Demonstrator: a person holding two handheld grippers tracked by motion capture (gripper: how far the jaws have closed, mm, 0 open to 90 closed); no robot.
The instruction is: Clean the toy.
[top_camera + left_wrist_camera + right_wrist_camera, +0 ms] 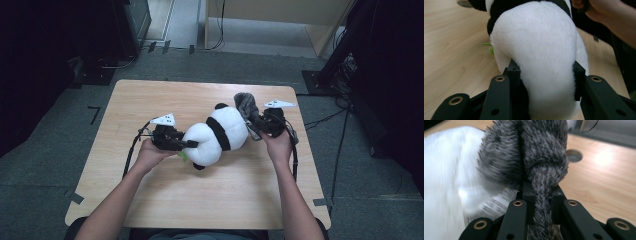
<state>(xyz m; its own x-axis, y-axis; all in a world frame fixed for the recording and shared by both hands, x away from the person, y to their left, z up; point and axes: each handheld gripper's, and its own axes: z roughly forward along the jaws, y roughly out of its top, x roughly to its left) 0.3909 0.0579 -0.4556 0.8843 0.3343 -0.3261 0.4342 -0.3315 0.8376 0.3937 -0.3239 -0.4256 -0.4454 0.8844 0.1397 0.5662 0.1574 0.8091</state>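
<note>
1. No readable text, brand, number or sign is found in any of the views.
2. Blurred dark lines are seen on a white tag beside the grey furry cloth; nothing on it can be read.

Counter: pale wood.
Floor: grey carpet with trailing cables.
Far side: light wooden cabinet.
</note>
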